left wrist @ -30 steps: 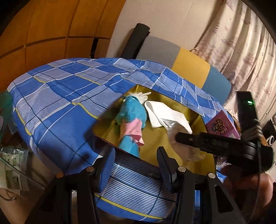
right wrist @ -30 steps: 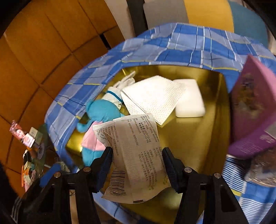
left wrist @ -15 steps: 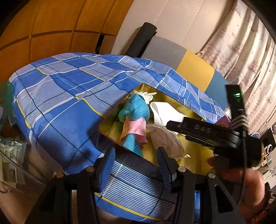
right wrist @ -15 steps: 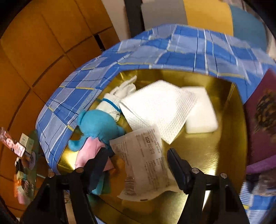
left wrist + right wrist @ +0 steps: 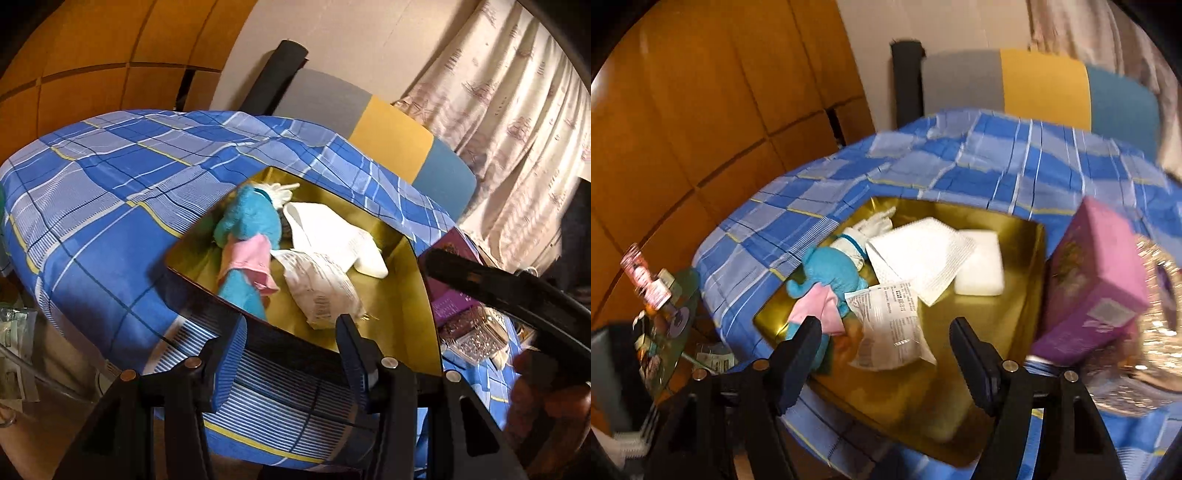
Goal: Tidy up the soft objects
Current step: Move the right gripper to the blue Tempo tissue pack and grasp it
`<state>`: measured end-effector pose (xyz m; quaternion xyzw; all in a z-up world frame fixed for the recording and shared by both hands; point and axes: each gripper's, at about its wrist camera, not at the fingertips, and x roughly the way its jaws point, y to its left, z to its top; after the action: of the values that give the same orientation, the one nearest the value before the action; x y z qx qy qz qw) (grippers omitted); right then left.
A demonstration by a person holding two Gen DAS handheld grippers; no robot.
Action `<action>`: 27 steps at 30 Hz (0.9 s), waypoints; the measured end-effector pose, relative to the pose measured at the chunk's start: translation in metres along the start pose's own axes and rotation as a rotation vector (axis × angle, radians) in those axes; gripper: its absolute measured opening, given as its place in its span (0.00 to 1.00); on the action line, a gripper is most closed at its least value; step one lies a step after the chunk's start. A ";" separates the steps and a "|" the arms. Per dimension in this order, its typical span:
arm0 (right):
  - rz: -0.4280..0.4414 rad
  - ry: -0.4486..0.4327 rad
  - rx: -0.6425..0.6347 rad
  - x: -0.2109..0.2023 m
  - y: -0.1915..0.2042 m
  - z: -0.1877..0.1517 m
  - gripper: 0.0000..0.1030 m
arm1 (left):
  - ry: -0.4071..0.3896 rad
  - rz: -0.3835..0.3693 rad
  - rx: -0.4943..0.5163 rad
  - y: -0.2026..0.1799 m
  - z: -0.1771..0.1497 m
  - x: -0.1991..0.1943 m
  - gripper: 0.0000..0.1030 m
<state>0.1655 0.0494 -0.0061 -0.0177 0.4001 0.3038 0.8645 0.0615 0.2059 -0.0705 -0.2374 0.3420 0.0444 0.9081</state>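
From the left wrist view, a shallow gold-lined tray (image 5: pixel 402 317) with dark outer walls is seen set on a counter covered by a blue plaid cloth (image 5: pixel 110 192). Inside the tray a turquoise plush toy with a pink fabric piece (image 5: pixel 251 236) is laid along the left side, with a small white plush figure (image 5: pixel 280 190) at its far end. A white waffle-textured cloth (image 5: pixel 332 232) is spread in the middle, and a crinkled clear printed packet (image 5: pixel 321 288) is laid just in front of it, touching the plush. The left tool (image 5: pixel 291 339) is held wide apart over the tray's near wall, with nothing between its fingers. A purple cardboard box (image 5: pixel 450 295) is seen beside the tray on the right.

From the right wrist view, the same gold tray (image 5: pixel 1030 236) is seen from above. The turquoise plush (image 5: pixel 834 273), the waffle cloth (image 5: pixel 919 254), a white rectangular foam pad (image 5: pixel 980 266) partly under the cloth, and the printed packet (image 5: pixel 890 325) are all contained in it. The right tool (image 5: pixel 882 350) is spread wide and empty above the tray's near edge. The purple box (image 5: pixel 1097 280) is stood just right of the tray, blurred.
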 end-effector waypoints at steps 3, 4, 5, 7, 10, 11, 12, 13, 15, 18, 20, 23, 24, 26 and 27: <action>-0.017 -0.056 -0.043 -0.031 -0.009 -0.013 0.71 | 0.006 -0.019 0.018 -0.005 -0.003 0.001 0.49; -0.036 -0.075 -0.049 -0.044 -0.016 -0.020 0.71 | 0.009 -0.029 0.030 -0.008 -0.004 0.001 0.49; -0.054 -0.085 -0.047 -0.051 -0.022 -0.024 0.71 | 0.012 -0.034 0.040 -0.011 -0.005 0.002 0.49; -0.092 -0.099 -0.025 -0.068 -0.040 -0.034 0.72 | 0.018 -0.052 0.063 -0.019 -0.009 0.003 0.49; -0.146 -0.096 0.028 -0.087 -0.069 -0.046 0.72 | 0.044 -0.075 0.085 -0.027 -0.016 0.008 0.49; -0.162 -0.095 0.044 -0.091 -0.076 -0.049 0.72 | 0.054 -0.083 0.087 -0.029 -0.019 0.009 0.49; -0.179 -0.094 0.061 -0.097 -0.085 -0.053 0.72 | 0.069 -0.093 0.090 -0.032 -0.022 0.012 0.49; -0.195 -0.094 0.081 -0.101 -0.094 -0.057 0.72 | 0.088 -0.102 0.099 -0.036 -0.027 0.015 0.49; -0.226 -0.089 0.131 -0.110 -0.115 -0.066 0.72 | 0.103 -0.116 0.119 -0.043 -0.033 0.017 0.49; -0.266 -0.079 0.192 -0.120 -0.143 -0.080 0.72 | 0.124 -0.152 0.162 -0.060 -0.044 0.017 0.49; -0.294 -0.065 0.217 -0.124 -0.160 -0.090 0.72 | 0.141 -0.194 0.198 -0.075 -0.051 0.016 0.49; -0.350 -0.032 0.261 -0.130 -0.189 -0.109 0.73 | 0.162 -0.245 0.237 -0.095 -0.060 0.014 0.49; -0.368 -0.019 0.280 -0.132 -0.201 -0.116 0.73 | 0.177 -0.266 0.259 -0.106 -0.065 0.015 0.49; -0.401 -0.004 0.318 -0.137 -0.224 -0.128 0.73 | 0.193 -0.293 0.284 -0.120 -0.069 0.015 0.49; -0.419 0.001 0.339 -0.140 -0.236 -0.133 0.73 | 0.201 -0.307 0.301 -0.128 -0.071 0.015 0.49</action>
<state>0.1327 -0.2508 -0.0482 0.0448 0.4332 0.0470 0.8990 0.0616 0.0583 -0.0753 -0.1519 0.3935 -0.1696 0.8907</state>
